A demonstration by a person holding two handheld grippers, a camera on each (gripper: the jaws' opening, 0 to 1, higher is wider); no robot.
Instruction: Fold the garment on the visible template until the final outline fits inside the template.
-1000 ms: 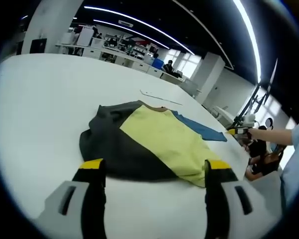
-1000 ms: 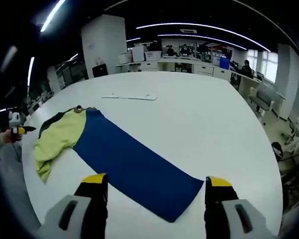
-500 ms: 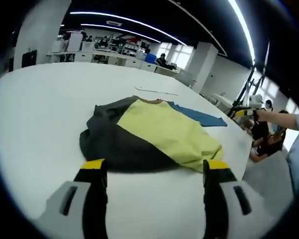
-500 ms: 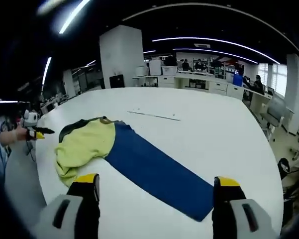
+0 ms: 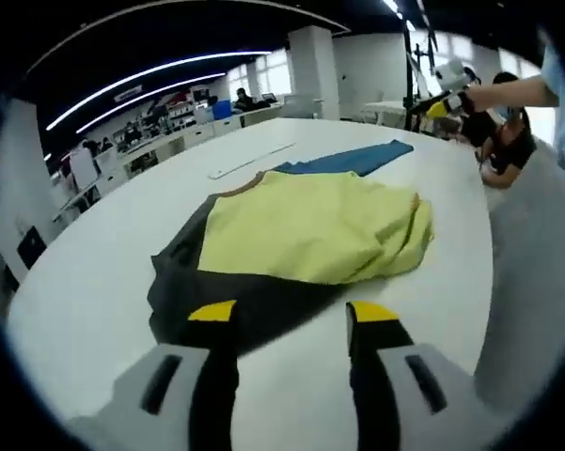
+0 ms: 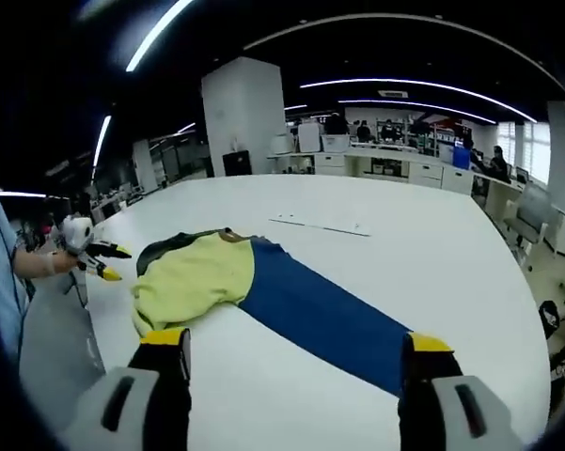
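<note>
1. The colour-block garment (image 5: 291, 249) lies partly folded near the bench (image 5: 94, 282) edge, yellow panel over grey, blue part stretched out.
2. The left gripper (image 5: 291, 315) is open over the grey hem, apparently lining up a grasp.
3. The right gripper (image 6: 291, 343) is wide open above the blue end, holding nothing.

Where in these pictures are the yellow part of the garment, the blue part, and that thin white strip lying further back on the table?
yellow panel (image 5: 306, 230), left gripper view, middle of the panel
blue panel (image 6: 320, 310), right gripper view, middle of its length
white strip (image 6: 324, 224), right gripper view, middle of the strip
</note>
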